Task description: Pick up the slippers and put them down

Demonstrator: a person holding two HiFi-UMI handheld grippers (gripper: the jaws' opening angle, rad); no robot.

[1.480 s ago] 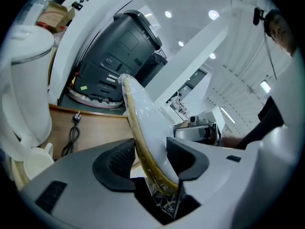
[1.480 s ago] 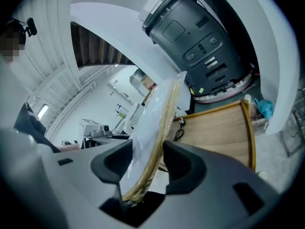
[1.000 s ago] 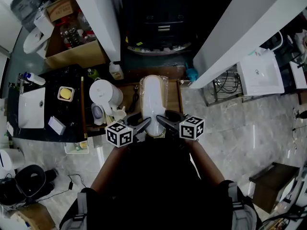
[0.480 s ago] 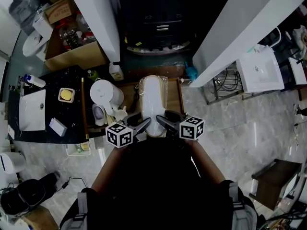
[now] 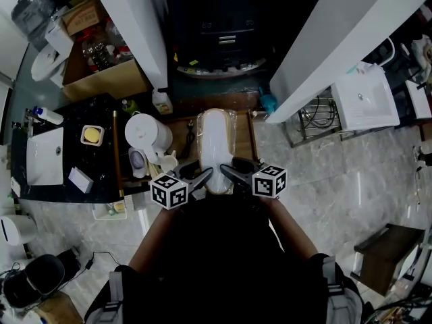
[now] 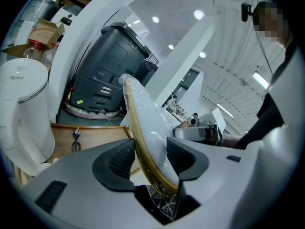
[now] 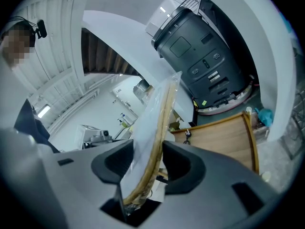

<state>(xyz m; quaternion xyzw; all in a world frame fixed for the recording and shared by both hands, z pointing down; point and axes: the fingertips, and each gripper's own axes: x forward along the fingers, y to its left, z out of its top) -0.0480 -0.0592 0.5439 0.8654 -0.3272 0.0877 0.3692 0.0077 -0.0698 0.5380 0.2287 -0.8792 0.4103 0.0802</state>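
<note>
A pair of white slippers [image 5: 216, 144] with tan soles, wrapped in clear plastic, is held flat together over a wooden tray [image 5: 244, 135]. My left gripper [image 5: 202, 176] grips their near end from the left and my right gripper [image 5: 229, 173] from the right. In the left gripper view the slippers [image 6: 143, 118] stand on edge between the pads of the left gripper [image 6: 148, 159], which press on them. The right gripper view shows the same slippers [image 7: 155, 123] clamped in my right gripper [image 7: 145, 161], with crumpled plastic at the jaw root.
A white kettle [image 5: 150, 132] and small cups stand just left of the tray. A black counter with a white sink [image 5: 46, 152] lies further left, with a cardboard box [image 5: 108, 73] behind it. A dark grey machine [image 5: 226, 32] sits ahead between two white beams. Keys [image 6: 76, 140] lie on the tray.
Both grippers and the slippers stay where they were. Only a round black object on the floor at the lower left has shifted downwards in the head view.
</note>
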